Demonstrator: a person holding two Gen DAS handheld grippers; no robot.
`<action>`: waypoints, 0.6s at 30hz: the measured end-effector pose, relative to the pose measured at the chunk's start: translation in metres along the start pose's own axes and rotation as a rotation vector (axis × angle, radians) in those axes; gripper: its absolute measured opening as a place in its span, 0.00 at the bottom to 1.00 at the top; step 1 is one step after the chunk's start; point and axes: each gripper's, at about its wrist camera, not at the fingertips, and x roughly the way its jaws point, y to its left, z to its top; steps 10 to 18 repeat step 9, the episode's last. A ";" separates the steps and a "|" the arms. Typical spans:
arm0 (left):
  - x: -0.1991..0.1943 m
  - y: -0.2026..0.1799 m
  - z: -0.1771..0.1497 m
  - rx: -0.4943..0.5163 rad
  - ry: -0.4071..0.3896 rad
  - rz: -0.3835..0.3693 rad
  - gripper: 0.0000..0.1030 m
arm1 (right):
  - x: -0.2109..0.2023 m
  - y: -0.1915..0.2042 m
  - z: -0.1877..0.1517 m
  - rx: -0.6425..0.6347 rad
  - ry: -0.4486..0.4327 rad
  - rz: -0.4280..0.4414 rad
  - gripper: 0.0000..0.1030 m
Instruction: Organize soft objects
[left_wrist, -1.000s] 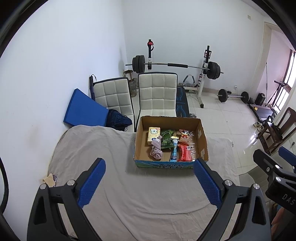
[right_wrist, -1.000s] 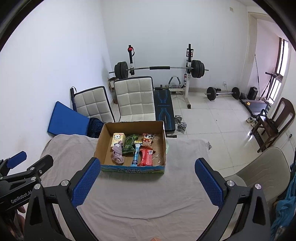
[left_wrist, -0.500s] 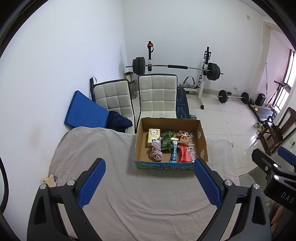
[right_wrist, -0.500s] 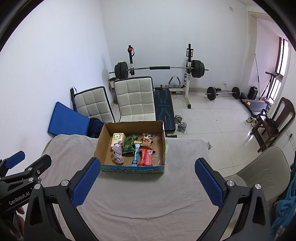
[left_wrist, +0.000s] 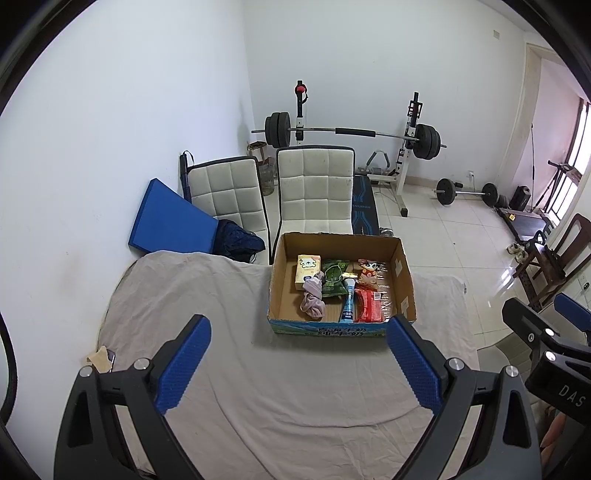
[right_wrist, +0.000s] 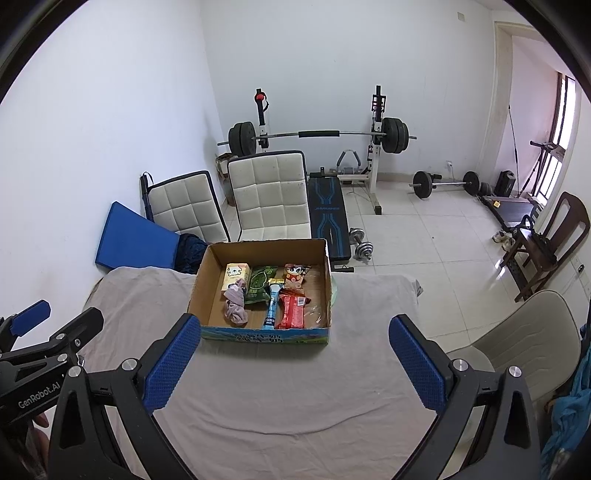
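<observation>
Left wrist view: our left gripper (left_wrist: 299, 354) hangs above the cloth-covered worktop (left_wrist: 295, 398), its blue fingers (left_wrist: 183, 363) spread wide with nothing between them. The cardboard box (left_wrist: 341, 330) sits straight ahead and a touch right of centre, its long side running across our line of sight. Inside we note a yellow tissue pack (left_wrist: 306, 272) at back left, a crumpled pink cloth (left_wrist: 313, 301) in front of it, a green packet (left_wrist: 334, 282) in the middle, a blue tube (left_wrist: 348, 299) lying front to back, a red packet (left_wrist: 366, 304) beside it, and a cartoon snack bag (left_wrist: 369, 271) at back right. The right gripper's body shows at the frame's right edge.

Right wrist view: our right gripper (right_wrist: 295, 354) is likewise wide open and holds nothing. Here the cardboard box (right_wrist: 264, 334) lies ahead and left of centre, its near left corner just by our left finger in the frame. Pink cloth (right_wrist: 234, 304) and tissue pack (right_wrist: 236, 275) sit on the box's left side, red packet (right_wrist: 291, 312) on its right.

We judge the soft pieces lie nearer the left gripper; the reach goes forward and down over the near wall.
</observation>
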 end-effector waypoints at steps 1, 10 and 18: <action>0.001 0.001 -0.001 -0.001 0.000 -0.001 0.94 | 0.000 0.000 0.000 0.003 0.002 0.003 1.00; 0.001 0.000 -0.001 -0.004 -0.003 -0.002 0.94 | 0.001 0.001 -0.001 -0.003 -0.005 -0.002 1.00; 0.001 0.000 -0.001 -0.004 -0.003 -0.002 0.94 | 0.001 0.001 -0.001 -0.003 -0.005 -0.002 1.00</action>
